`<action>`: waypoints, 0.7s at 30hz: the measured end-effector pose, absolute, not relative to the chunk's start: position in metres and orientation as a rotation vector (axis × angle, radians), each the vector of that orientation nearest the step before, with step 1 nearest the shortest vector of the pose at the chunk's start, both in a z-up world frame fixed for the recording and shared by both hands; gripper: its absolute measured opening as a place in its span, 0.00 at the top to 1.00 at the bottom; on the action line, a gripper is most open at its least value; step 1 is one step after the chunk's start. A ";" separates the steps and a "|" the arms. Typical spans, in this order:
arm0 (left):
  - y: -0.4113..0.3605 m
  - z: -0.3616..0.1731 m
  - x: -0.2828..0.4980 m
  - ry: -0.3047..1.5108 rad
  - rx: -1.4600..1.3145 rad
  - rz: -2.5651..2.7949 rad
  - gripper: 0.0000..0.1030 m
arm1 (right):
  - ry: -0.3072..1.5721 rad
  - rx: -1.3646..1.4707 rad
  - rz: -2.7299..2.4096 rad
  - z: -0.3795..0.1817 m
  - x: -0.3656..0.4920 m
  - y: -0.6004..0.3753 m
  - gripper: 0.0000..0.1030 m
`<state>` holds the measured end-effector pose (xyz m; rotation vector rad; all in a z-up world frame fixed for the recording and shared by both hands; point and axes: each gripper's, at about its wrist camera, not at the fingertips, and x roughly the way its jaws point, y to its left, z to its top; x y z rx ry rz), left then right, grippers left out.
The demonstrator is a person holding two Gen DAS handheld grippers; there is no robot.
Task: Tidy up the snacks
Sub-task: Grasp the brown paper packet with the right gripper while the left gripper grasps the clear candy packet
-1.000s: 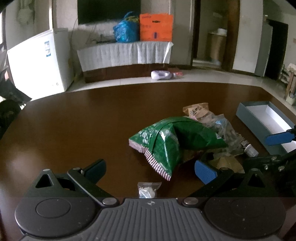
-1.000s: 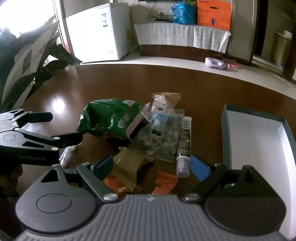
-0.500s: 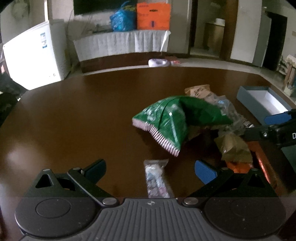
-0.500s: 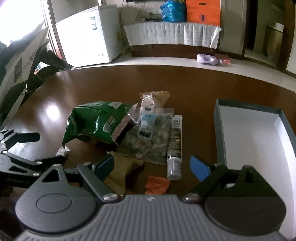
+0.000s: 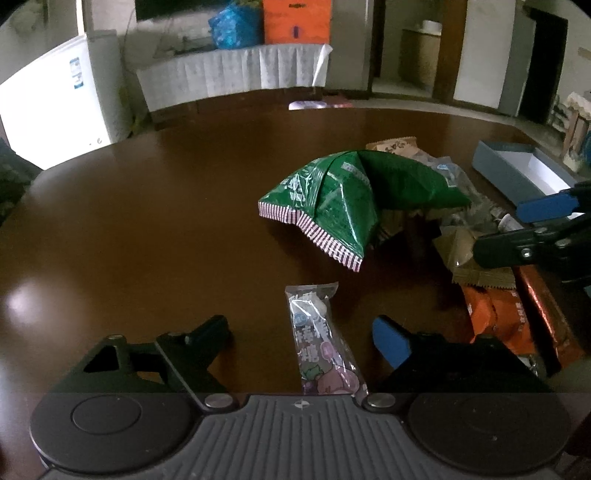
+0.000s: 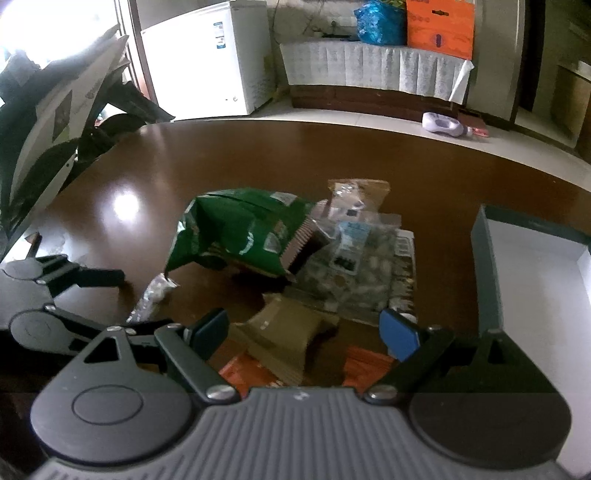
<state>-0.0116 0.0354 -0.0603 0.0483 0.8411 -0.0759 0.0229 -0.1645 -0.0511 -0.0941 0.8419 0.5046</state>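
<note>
Evidently light, soft and slippery, the small candy packet (image 5: 321, 336) lies on the counter (image 5: 147, 229) between the left gripper (image 5: 306, 332)'s wide-open, empty jaws, best pinched across its middle; the right gripper (image 6: 306, 330) gapes too

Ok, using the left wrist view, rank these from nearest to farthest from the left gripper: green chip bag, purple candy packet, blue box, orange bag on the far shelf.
1. Purple candy packet: between the open fingers of the left gripper.
2. Green chip bag: ahead, mid-table, slightly right.
3. Blue box: far right of the table.
4. Orange bag: beyond the table, on the covered shelf.
</note>
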 end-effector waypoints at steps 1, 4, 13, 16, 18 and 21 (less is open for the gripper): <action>0.035 -0.061 -0.012 0.838 0.048 -0.075 0.18 | 0.842 -0.097 0.505 -0.052 0.023 -0.162 0.12; 0.037 -0.061 -0.013 0.830 0.041 -0.073 0.22 | 0.849 -0.099 0.499 -0.056 0.025 -0.154 0.13; 0.041 -0.059 -0.013 0.815 0.037 -0.080 0.40 | 0.873 -0.094 0.486 -0.064 0.028 -0.142 0.29; 0.040 -0.058 -0.014 0.815 0.039 -0.089 0.46 | 0.878 -0.090 0.483 -0.066 0.030 -0.143 0.33; 0.038 -0.057 -0.013 0.815 0.043 -0.096 0.51 | 0.881 -0.098 0.484 -0.067 0.030 -0.142 0.34; 0.035 -0.056 -0.013 0.815 0.049 -0.113 0.62 | 0.880 -0.103 0.486 -0.068 0.030 -0.143 0.35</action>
